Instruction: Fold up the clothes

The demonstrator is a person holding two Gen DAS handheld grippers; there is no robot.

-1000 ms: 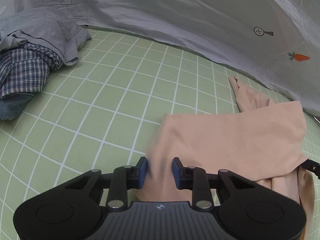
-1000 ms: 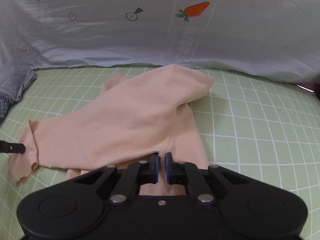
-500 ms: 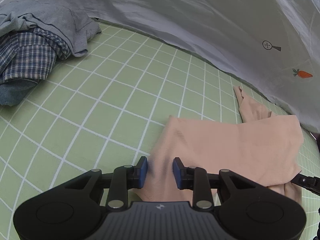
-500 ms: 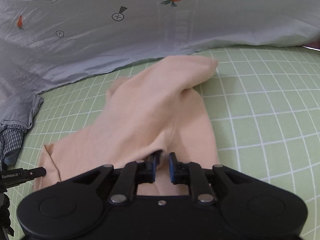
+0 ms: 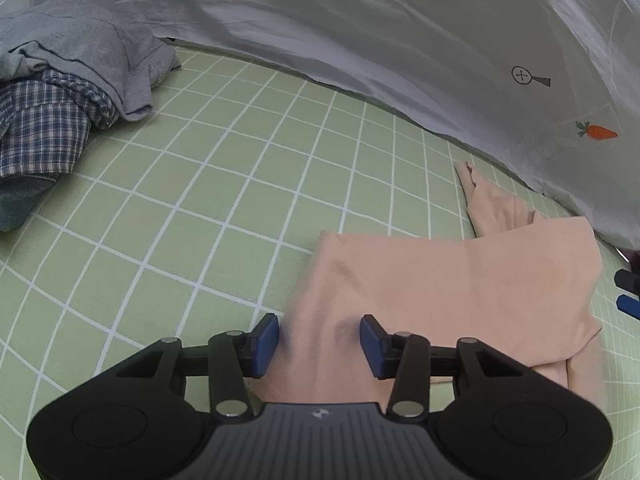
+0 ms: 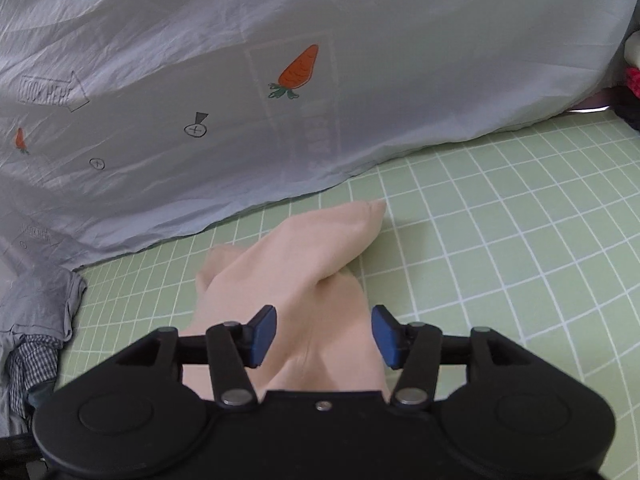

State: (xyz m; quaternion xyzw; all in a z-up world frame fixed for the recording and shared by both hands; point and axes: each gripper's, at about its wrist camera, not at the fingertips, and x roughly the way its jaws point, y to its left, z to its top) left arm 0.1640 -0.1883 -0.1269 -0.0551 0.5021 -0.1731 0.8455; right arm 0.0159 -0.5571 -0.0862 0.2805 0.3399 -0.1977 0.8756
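Green grid sheet (image 5: 240, 184), both hand-held grippers (image 5: 319, 338) (image 6: 324, 336) released over folded peach garment (image 5: 440, 280)

A peach-coloured garment (image 5: 440, 292) lies folded over on itself, mostly flat with soft wrinkles — a narrow sleeve-like strip (image 5: 488, 200) points toward 12 o'clock. In the right wrist view the same garment (image 6: 304, 280) runs toward 1 o'clock, ending in a rounded fold.

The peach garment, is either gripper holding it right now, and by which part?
Neither. The left gripper and right gripper both stand open over the peach garment, pads apart from the cloth.
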